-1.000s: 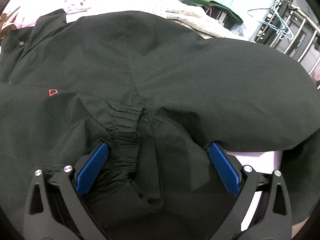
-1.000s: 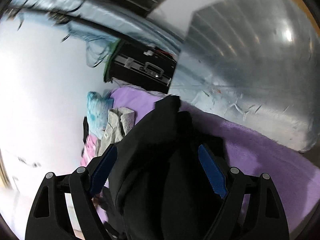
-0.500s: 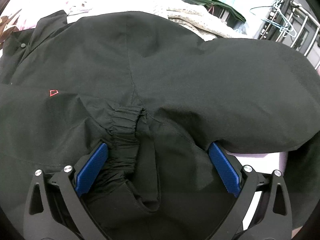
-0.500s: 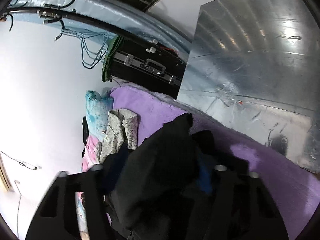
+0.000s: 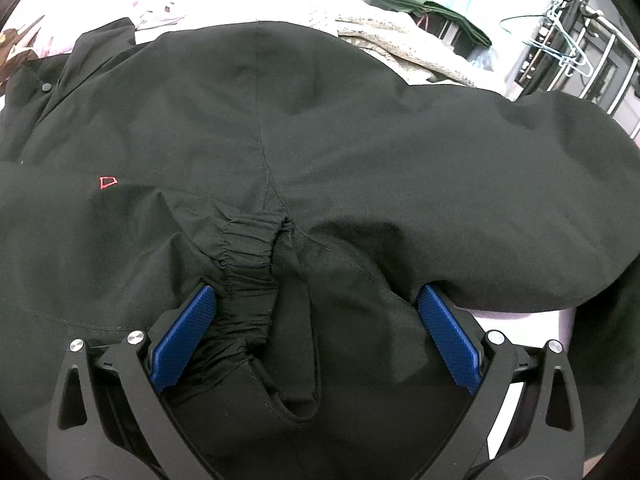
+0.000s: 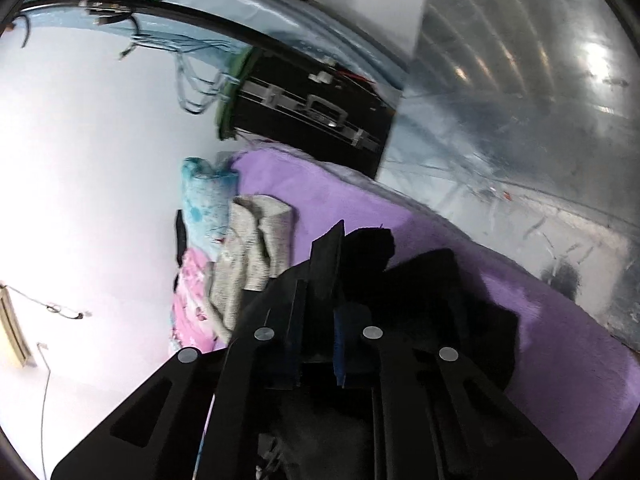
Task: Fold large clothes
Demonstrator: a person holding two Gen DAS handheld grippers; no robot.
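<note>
Black jacket [image 5: 360, 128] lies spread over a purple blanket [image 6: 400, 216], its back seam running up the middle of the left wrist view and a small red logo [image 5: 108, 182] showing on the near left panel. A sleeve is drawn in across the body, so that its elastic cuff [image 5: 250, 248] sits gathered near the centre. The left gripper [image 5: 316, 300] hovers low over that cuff with its blue pads [image 5: 448, 336] spread wide, cloth bunched between them but not pinched. The right gripper [image 6: 316, 312], seen in a blurred view, has its fingers drawn close together on a dark fold of the same jacket, apparently a hem or edge lifted off the blanket.

The step in hand appears to be a fold of the right-hand side over the body. Done well, it would call for the left gripper to press or clamp the cuff so the tucked sleeve does not slide, while the right carries its edge across level and lays it square to the centre seam. The fabric looks slick and may slip.

Beyond the jacket lie a speckled beige garment [image 5: 404, 40], pink and turquoise clothes [image 6: 200, 204], and wire hangers [image 5: 560, 36] on a rack.
</note>
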